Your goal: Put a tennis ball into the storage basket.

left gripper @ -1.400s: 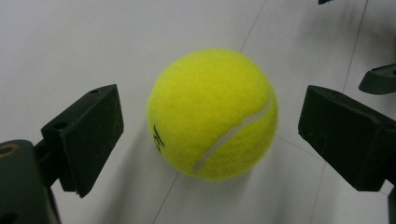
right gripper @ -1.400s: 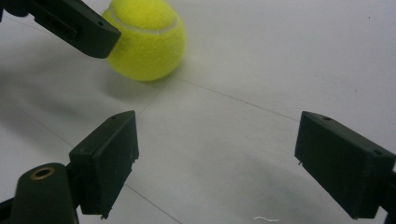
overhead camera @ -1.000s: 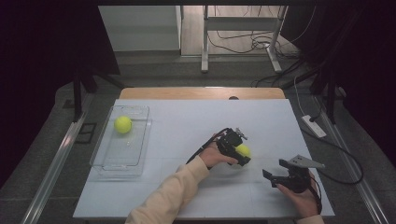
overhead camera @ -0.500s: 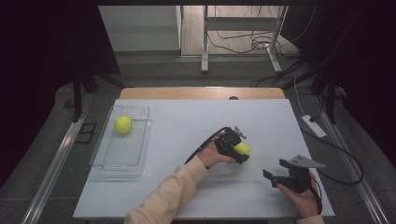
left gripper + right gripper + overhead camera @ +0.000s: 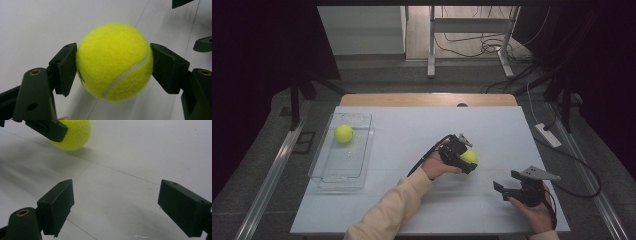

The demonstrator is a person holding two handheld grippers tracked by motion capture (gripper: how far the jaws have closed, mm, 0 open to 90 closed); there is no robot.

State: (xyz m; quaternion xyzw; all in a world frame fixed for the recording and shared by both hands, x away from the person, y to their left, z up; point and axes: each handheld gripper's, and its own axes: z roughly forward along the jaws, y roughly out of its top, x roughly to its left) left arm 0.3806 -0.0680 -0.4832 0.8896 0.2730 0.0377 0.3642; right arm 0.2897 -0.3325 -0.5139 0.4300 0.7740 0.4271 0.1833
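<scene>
Both pads of the left gripper (image 5: 113,65) clamp the tennis ball (image 5: 115,61), seam slanting.

One ball (image 5: 343,133) in tray (image 5: 326,176) (left), another ball (image 5: 470,156) mid-table (image 5: 412,130).

The tennis ball (image 5: 113,62) looks fuzzy, felt-covered; the fingers (image 5: 63,68) matt black plastic; beneath it, the worktop (image 5: 412,130) smooth matt white; the tray (image 5: 324,170) clear glossy plastic.
</scene>
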